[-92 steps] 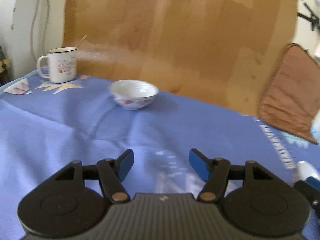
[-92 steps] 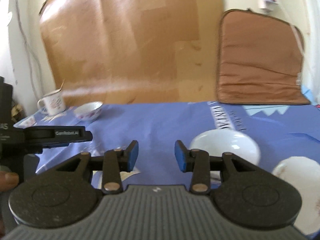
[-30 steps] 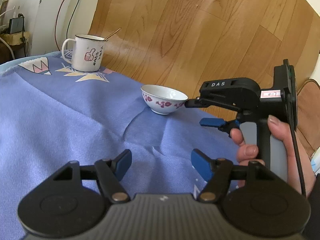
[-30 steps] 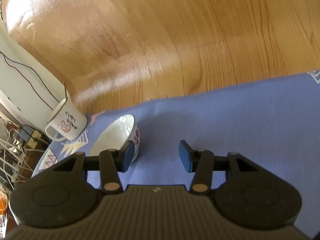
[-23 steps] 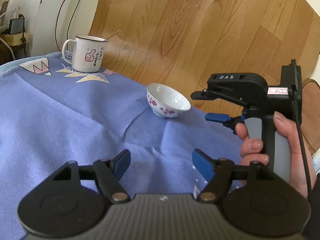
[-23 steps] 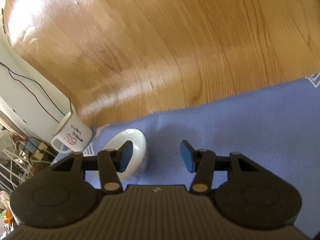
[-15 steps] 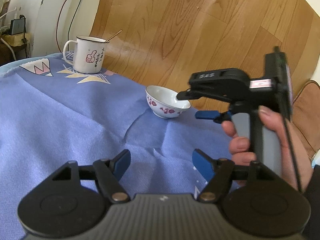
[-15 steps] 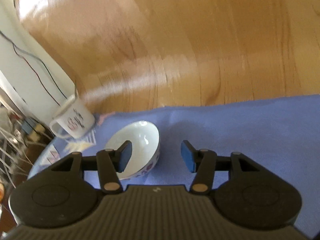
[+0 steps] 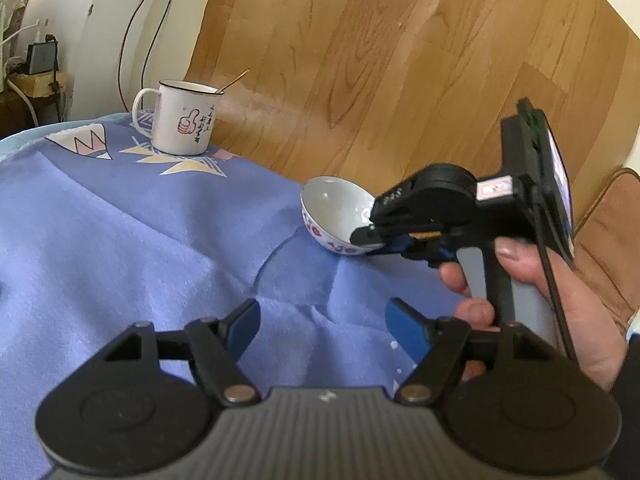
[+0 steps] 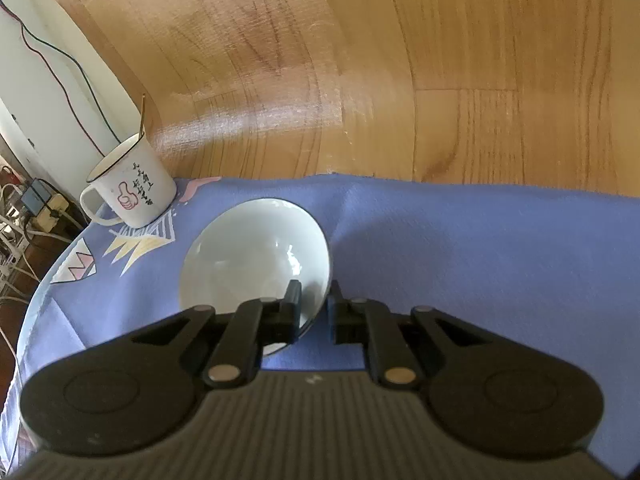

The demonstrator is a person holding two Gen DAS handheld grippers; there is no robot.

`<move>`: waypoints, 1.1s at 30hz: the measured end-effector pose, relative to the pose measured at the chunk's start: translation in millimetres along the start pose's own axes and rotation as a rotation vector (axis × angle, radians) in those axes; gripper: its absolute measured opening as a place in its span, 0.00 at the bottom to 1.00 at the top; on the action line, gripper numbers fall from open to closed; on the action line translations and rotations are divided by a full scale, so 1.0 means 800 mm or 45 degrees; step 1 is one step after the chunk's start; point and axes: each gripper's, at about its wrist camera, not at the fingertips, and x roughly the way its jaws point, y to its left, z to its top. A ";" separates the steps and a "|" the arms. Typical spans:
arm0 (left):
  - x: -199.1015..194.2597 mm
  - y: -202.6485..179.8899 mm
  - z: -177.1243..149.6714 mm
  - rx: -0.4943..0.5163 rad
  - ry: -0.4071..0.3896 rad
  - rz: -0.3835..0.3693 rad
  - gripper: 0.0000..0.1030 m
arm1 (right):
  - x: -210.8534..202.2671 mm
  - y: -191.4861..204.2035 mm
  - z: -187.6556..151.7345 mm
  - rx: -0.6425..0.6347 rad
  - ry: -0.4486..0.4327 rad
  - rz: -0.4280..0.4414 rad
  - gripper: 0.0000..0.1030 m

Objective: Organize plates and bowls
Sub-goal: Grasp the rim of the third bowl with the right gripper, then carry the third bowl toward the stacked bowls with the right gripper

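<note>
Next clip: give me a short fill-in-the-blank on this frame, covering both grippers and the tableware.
1. The right gripper is shut on the rim of the ____.
2. The left gripper is open and holds ____.
3. The white mug with the thumbs-up drawing stands near the edge of the ____ cloth.
4. The bowl is ____ inside.

Missing words: bowl; nothing; blue; empty

Bowl and mug on the cloth-covered surface

The small white floral porcelain bowl (image 10: 256, 252) lies on the blue cloth (image 10: 460, 256), near its far edge. The white enamel mug (image 10: 130, 194) stands behind it to the left, with a thin metal spoon (image 10: 141, 114) in it; the wooden floor (image 10: 360, 60) lies beyond.
</note>
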 end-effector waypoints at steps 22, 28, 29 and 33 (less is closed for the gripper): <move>-0.008 0.005 0.003 -0.029 -0.056 -0.058 0.78 | -0.106 -0.045 -0.068 0.209 0.044 -0.004 0.07; -0.010 0.004 0.002 -0.021 -0.066 -0.101 0.78 | -0.143 -0.060 -0.097 0.270 0.088 0.014 0.07; -0.010 0.003 0.002 -0.017 -0.066 -0.109 0.78 | -0.149 -0.064 -0.103 0.283 0.096 0.017 0.07; -0.012 0.001 0.000 0.004 -0.070 -0.127 0.78 | -0.177 -0.076 -0.124 0.337 0.123 0.033 0.08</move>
